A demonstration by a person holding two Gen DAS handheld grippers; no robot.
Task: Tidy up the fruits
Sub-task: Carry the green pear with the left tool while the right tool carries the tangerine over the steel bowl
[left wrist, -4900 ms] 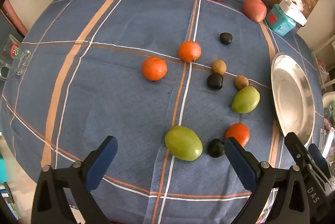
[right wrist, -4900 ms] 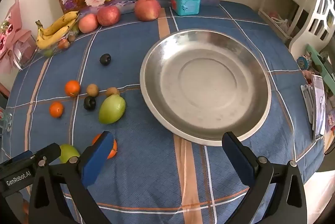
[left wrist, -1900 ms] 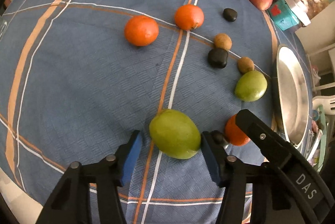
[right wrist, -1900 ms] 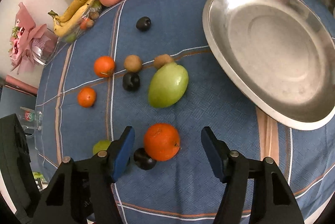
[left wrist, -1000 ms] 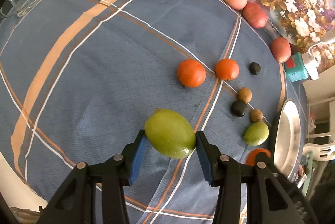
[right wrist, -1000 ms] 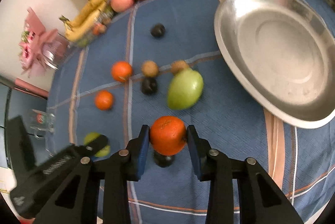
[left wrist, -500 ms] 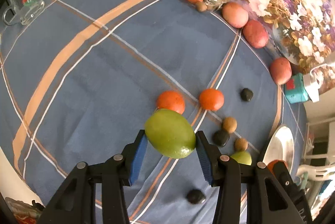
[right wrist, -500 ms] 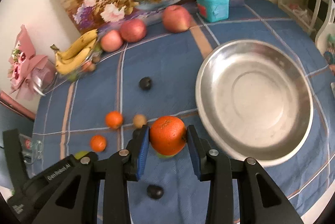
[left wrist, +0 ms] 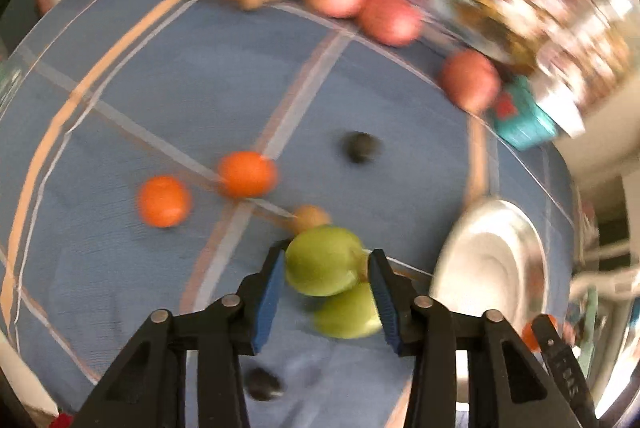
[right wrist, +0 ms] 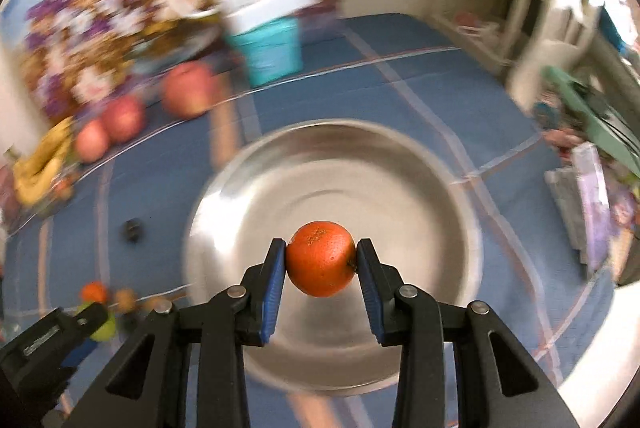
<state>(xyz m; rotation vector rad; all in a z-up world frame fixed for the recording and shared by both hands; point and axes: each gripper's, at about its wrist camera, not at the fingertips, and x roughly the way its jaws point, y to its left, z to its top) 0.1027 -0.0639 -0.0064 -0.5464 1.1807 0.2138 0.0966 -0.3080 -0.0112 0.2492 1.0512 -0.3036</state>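
The right gripper [right wrist: 321,268] is clamped on an orange [right wrist: 320,258], held between its blue pads above the middle of the metal bowl [right wrist: 420,195]. The left gripper [left wrist: 326,282] is clamped on a green mango [left wrist: 322,260], held above the blue tablecloth [left wrist: 200,87] just left of the bowl [left wrist: 496,260], with another mango [left wrist: 348,316] lying beneath it.

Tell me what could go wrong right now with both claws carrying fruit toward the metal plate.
The right claw grips the orange only at its sides above the metal plate; dropped, it could roll off. The left claw carries a green mango low over another green mango and might knock it.
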